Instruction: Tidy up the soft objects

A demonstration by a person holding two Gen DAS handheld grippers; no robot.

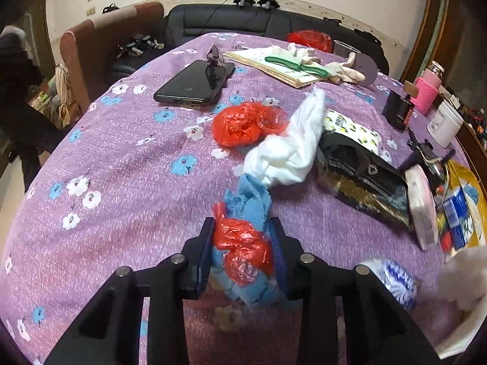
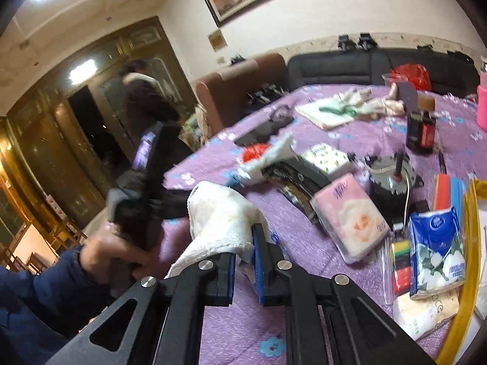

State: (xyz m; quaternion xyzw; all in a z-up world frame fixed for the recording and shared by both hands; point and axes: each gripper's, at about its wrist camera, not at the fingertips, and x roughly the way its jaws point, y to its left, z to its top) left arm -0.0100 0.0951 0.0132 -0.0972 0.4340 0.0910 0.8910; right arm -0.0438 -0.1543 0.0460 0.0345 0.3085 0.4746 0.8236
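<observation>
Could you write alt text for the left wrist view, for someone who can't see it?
The left gripper pinches a red bag and blue cloth over a purple floral tablecloth. Beyond lie a white cloth, another red bag and a phone.

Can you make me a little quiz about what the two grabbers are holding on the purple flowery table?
1. True or false: the left gripper has its jaws closed on a red plastic bag and a blue cloth.
2. What does the right gripper hold? A) a phone B) a white towel C) a pink tissue pack
3. Fill in: the phone lies on the ____ tablecloth.

Key: 1 true. 2 B, the white towel; the pink tissue pack lies on the table. 3 purple.
</observation>
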